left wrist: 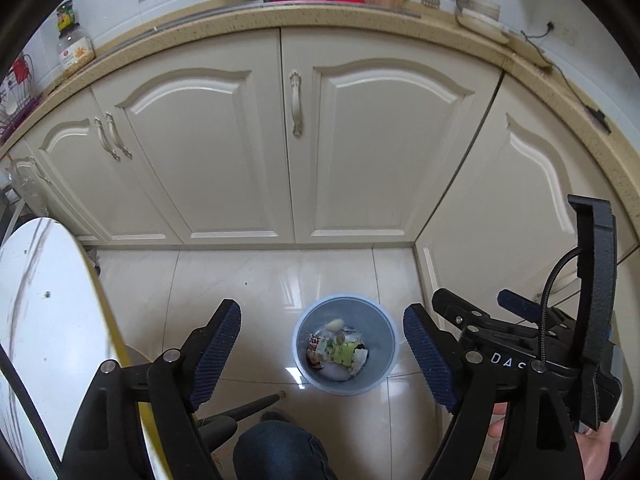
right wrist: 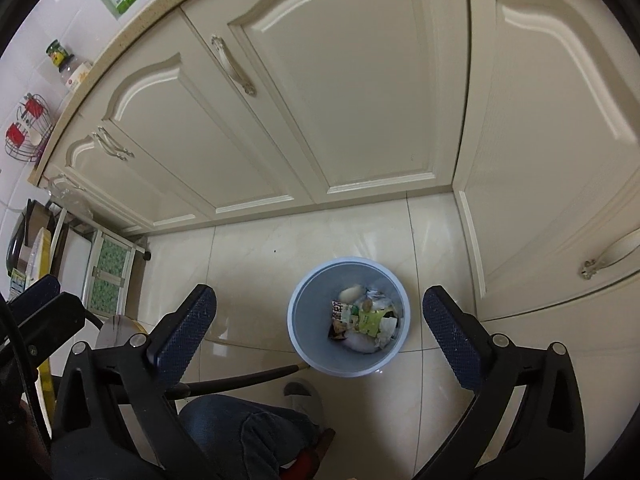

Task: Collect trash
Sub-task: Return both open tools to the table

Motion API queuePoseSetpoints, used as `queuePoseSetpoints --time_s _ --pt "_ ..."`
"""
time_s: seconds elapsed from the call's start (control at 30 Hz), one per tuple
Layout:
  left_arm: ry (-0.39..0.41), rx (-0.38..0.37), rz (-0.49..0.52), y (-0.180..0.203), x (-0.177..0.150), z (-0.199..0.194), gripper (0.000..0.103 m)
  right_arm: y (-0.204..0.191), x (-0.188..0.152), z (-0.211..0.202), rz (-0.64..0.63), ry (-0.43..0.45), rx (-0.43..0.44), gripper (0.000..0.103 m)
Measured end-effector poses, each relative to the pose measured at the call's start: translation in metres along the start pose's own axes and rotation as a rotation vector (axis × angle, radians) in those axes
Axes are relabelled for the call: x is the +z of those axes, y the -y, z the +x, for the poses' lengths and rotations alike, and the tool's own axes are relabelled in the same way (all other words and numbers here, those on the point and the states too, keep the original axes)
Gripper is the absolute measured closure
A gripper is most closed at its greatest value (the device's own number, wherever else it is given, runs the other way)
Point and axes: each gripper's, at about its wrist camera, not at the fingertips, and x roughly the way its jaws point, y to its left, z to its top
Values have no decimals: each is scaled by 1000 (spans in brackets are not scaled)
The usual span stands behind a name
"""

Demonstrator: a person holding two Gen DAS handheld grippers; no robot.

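Note:
A small blue-grey bin [left wrist: 382,376] stands on the tiled floor below both grippers; it also shows in the right wrist view [right wrist: 308,344]. Inside it lie crumpled wrappers and paper [left wrist: 338,350], seen in the right wrist view too [right wrist: 362,320]. My left gripper [left wrist: 322,354] is open and empty, held high over the bin. My right gripper [right wrist: 320,328] is open and empty as well, its fingers either side of the bin's image. The right gripper's body [left wrist: 532,344] shows at the right of the left wrist view.
Cream cabinet doors [left wrist: 280,140] run along the back and right under a speckled countertop [left wrist: 320,20]. A round white tabletop with a yellow edge [left wrist: 48,320] is at the left. A dark table leg [right wrist: 248,378] and the person's knee [left wrist: 276,452] are below. A small rack [right wrist: 112,276] stands at left.

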Motion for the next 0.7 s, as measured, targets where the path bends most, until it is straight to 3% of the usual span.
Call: queuePoseSetpoints --time_s 0.4,0.7 --pt "99 42 -70 -49 -39 -94 6 -49 -4 -63 -56 102 18 0" --pt "221 71 -158 -95 -86 -187 5 -122 -15 -119 -152 199 82 0"
